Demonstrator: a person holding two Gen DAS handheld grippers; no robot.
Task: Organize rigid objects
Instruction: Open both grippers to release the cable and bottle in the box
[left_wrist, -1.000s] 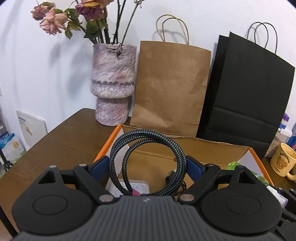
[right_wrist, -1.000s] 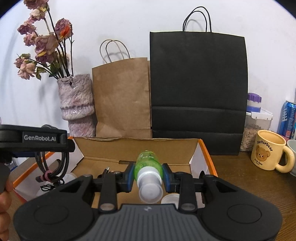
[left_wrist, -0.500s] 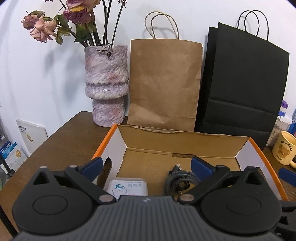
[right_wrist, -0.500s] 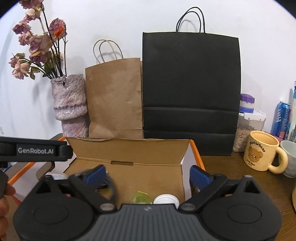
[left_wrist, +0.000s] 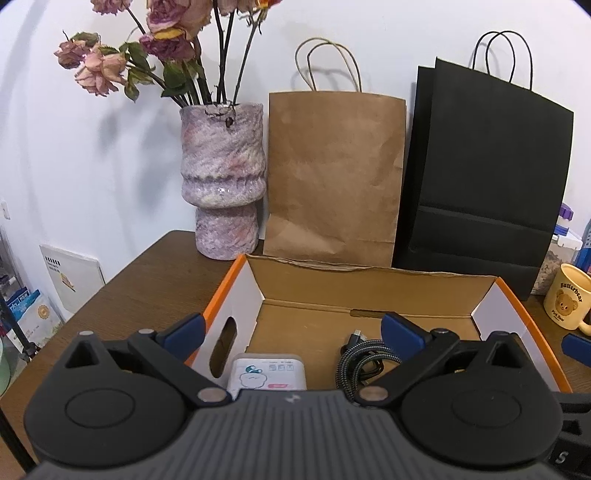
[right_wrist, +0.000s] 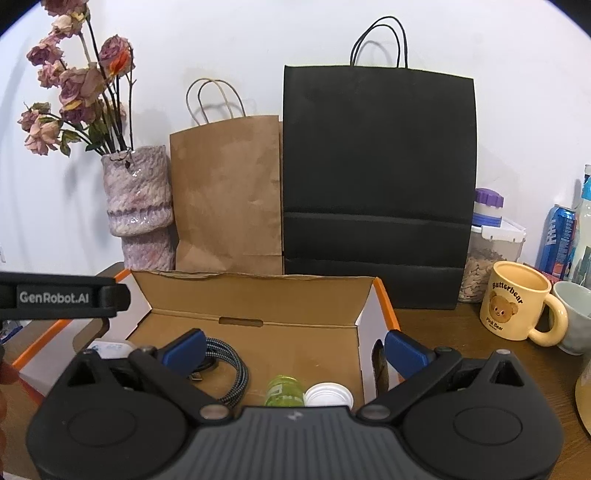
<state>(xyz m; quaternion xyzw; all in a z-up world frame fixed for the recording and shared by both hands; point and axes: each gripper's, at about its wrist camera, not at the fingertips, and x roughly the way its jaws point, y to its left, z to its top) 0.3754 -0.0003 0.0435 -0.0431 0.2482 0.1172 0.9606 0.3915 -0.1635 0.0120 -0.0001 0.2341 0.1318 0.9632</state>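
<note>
Both tongs, left (left_wrist: 291, 326) and right (right_wrist: 293, 341), stand wide and empty above the orange-edged cardboard box (left_wrist: 369, 291). We judge the braided grey cable (left_wrist: 364, 363) and green plastic bottle (right_wrist: 284, 389) lie inside because tidying gathers them there.

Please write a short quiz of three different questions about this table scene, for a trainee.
1. True or false: the cable lies inside the box.
2. What stands directly behind the box? A vase, B brown bag, C mug.
3. Fill in: the green bottle lies beside a white ____.

Key: 1 true; 2 B; 3 cap.
</note>
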